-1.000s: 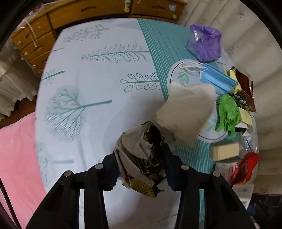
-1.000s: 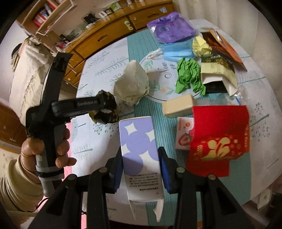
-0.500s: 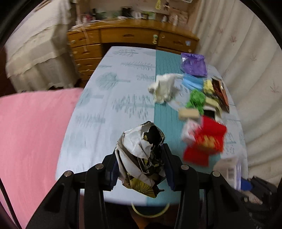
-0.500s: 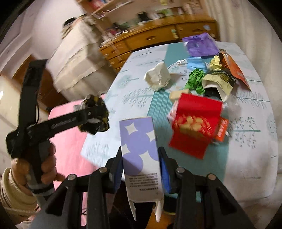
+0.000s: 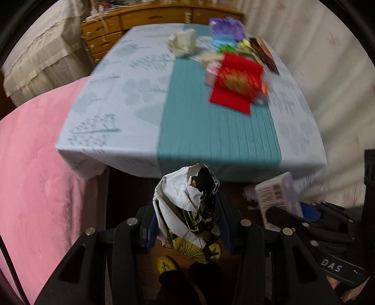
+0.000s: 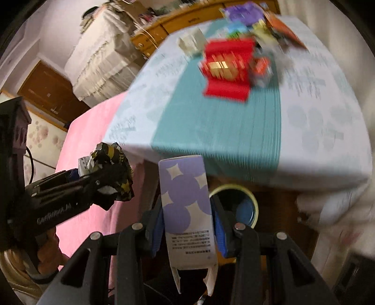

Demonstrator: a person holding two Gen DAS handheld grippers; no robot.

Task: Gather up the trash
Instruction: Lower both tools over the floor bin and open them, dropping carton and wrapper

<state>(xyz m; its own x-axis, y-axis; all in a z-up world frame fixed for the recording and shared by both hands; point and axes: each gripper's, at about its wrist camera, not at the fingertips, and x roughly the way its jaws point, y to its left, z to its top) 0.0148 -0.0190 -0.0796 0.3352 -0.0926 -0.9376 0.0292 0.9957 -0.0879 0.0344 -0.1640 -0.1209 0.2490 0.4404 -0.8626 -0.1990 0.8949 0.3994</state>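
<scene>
My left gripper (image 5: 186, 225) is shut on a crumpled wad of printed paper (image 5: 187, 206), white, black and yellow, held off the near edge of the table (image 5: 140, 98). That same crumpled wad (image 6: 110, 169) shows in the right wrist view at the left, in the left gripper (image 6: 103, 185). My right gripper (image 6: 187, 218) is shut on a white carton with purple circles (image 6: 185, 199), upright between the pads. Just behind the carton a round bin (image 6: 243, 206) with a pale yellow rim stands on the floor below the table edge. The carton (image 5: 276, 199) also appears at the right of the left wrist view.
More litter stays on the far half of the table: a red packet (image 5: 236, 82), a crumpled white tissue (image 5: 182, 43), a purple bag (image 5: 226, 27). A pink cover (image 5: 35, 176) lies to the left, a wooden dresser (image 5: 140, 18) stands behind, and curtains (image 5: 316, 70) hang at the right.
Both grippers have drawn back from over the table to beyond its near edge, each keeping its load. The bin on the floor has come into the right wrist view.
</scene>
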